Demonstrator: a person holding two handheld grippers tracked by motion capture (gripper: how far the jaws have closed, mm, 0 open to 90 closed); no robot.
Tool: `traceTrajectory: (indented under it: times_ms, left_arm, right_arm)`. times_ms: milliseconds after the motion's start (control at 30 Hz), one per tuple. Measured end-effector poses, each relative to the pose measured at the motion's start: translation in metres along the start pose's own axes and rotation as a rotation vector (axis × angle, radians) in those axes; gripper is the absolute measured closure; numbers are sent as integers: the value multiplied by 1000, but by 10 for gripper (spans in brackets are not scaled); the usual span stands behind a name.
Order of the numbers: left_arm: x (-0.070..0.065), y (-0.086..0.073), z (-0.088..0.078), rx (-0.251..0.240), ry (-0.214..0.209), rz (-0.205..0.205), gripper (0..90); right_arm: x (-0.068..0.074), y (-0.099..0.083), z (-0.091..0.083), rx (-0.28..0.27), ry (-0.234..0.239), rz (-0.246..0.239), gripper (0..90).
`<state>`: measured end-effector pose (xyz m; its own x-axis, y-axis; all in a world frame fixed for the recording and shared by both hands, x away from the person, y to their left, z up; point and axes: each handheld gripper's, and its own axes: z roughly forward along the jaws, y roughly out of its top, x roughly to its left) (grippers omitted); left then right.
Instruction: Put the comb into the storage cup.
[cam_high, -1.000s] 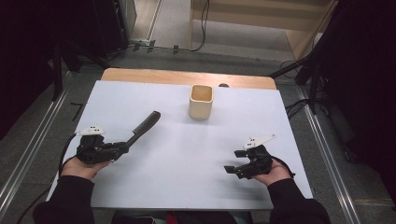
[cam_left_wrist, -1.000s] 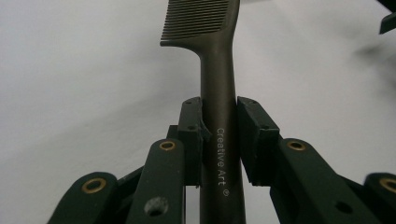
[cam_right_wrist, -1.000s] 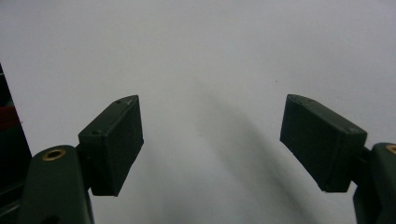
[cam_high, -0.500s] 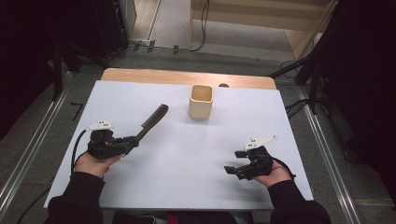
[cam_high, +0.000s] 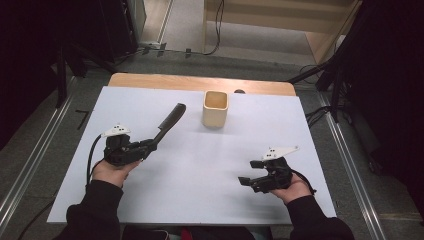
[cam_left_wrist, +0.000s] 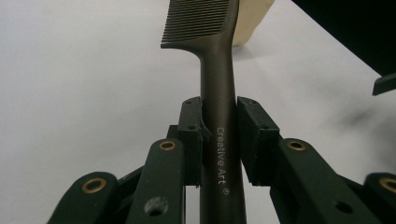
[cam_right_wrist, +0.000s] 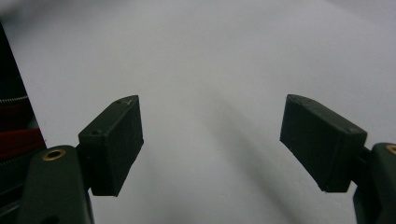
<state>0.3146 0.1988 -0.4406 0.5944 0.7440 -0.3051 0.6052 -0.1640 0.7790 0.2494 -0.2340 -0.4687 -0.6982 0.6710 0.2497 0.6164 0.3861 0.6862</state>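
Observation:
A dark comb (cam_high: 169, 121) with a long handle is clamped by its handle in my left gripper (cam_high: 149, 144), which is shut on it at the left of the white table (cam_high: 200, 165). The comb points up and away toward a cream square cup (cam_high: 215, 108) standing at the back middle. In the left gripper view the comb (cam_left_wrist: 218, 93) runs between the two jaws, its teeth at the top, with the cup (cam_left_wrist: 252, 18) behind it. My right gripper (cam_high: 249, 172) rests low at the front right, open, and holds nothing (cam_right_wrist: 210, 140).
A wooden strip (cam_high: 200, 82) edges the table's far side. Metal rails (cam_high: 350, 150) run along both sides on the floor. Cables and dark stands lie beyond the table at the back. A black corner of the other gripper (cam_left_wrist: 385, 84) shows at right in the left gripper view.
My left gripper has lifted the comb and carried it forward and right, toward the cup. The right gripper has stayed in place.

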Motion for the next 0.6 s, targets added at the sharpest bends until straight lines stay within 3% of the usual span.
traceTrajectory:
  times_ms: [300,533,600]
  left_arm:
    - [-8,8,8,-40,11,7,729]
    - [-10,10,10,-81,33,-5,729]
    - [-11,12,11,-87,19,-11,728]
  right_arm:
    - [14,21,2,-59,15,34,195]
    - [23,34,8,-67,-2,46,195]
    - [24,38,11,-65,-11,43,195]
